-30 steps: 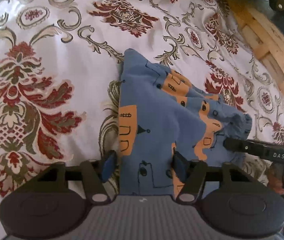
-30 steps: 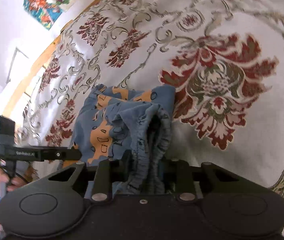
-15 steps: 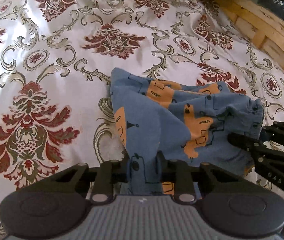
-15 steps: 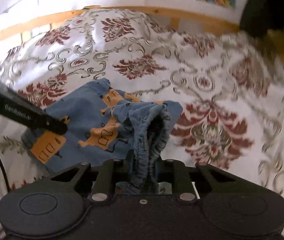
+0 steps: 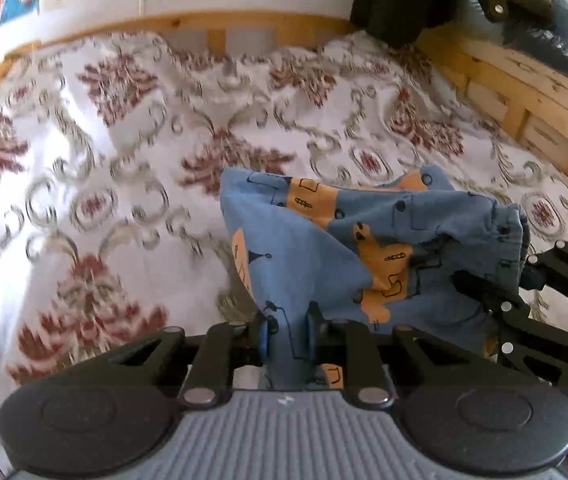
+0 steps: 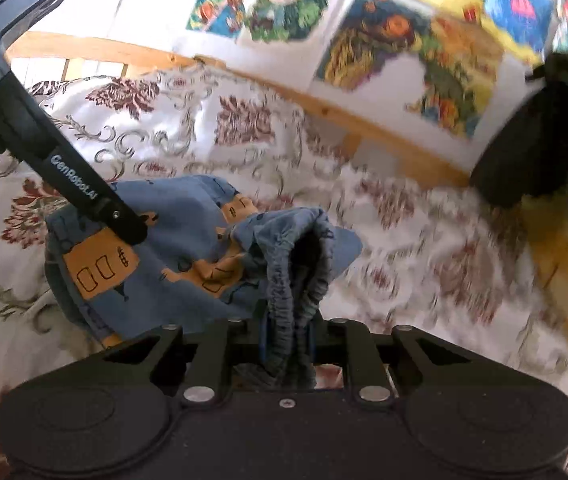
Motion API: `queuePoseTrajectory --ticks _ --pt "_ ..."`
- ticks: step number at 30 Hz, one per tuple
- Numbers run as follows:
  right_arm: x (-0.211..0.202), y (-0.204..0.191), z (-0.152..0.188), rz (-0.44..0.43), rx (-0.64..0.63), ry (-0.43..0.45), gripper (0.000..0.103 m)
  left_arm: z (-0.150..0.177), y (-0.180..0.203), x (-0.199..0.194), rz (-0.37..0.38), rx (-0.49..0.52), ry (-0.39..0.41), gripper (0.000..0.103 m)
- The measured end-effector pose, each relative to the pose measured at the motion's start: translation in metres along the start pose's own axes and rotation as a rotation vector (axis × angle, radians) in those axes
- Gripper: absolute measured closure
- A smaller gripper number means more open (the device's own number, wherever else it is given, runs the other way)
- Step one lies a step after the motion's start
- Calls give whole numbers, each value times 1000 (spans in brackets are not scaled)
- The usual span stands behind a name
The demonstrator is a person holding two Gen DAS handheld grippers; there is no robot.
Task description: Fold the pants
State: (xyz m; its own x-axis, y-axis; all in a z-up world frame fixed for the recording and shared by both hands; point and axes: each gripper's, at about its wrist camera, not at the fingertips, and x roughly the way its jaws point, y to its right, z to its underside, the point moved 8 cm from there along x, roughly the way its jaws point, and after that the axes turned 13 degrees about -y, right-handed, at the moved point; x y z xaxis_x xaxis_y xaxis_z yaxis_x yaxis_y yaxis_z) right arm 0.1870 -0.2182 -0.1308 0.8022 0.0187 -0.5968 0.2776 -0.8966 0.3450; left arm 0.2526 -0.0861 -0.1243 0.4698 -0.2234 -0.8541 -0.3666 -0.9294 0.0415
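The small blue pants (image 5: 324, 248) with orange house prints hang lifted above the bed, folded over. My left gripper (image 5: 287, 330) is shut on a blue edge of the cloth near its bottom corner. In the right wrist view the pants (image 6: 172, 264) bunch up, and my right gripper (image 6: 287, 336) is shut on the gathered elastic waistband (image 6: 296, 276). The right gripper's black linkage (image 5: 524, 312) shows at the right of the left wrist view. The left gripper's arm (image 6: 84, 188) crosses the pants in the right wrist view.
A white bedspread (image 5: 132, 184) with red and olive damask pattern covers the bed. A wooden bed frame (image 5: 524, 92) runs along the back and right. Colourful pictures (image 6: 404, 40) hang on the white wall. Dark clothing (image 6: 536, 132) lies at the far right corner.
My left gripper went from open around the pants' edge to shut on it. Both grippers then rose and tilted up, lifting the pants so the wall came into view.
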Motion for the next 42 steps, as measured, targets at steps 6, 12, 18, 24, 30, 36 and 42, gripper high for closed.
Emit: queuePoseTrajectory --ticks 6,12,18,24,30,36,42 --pt "44 22 -36 -55 52 9 85 -46 -26 22 20 -65 14 84" --pt "104 34 -38 -207 219 -120 85 -50 -63 76 90 -142 -101 83" --pt "127 31 -21 -255 288 -193 82 -42 -69 90 118 -113 -115 75" --pt "125 39 -13 -284 380 -188 59 -38 -74 84 92 -127 -101 47" --pt "85 47 -21 -240 413 -104 23 -37 -76 50 92 -197 -57 18" --pt "24 44 -35 -170 387 26 3 -23 -72 -4 25 -229 43 4" --pt "-30 35 -37 -128 380 116 1 -4 -57 -50 -9 -228 120 0"
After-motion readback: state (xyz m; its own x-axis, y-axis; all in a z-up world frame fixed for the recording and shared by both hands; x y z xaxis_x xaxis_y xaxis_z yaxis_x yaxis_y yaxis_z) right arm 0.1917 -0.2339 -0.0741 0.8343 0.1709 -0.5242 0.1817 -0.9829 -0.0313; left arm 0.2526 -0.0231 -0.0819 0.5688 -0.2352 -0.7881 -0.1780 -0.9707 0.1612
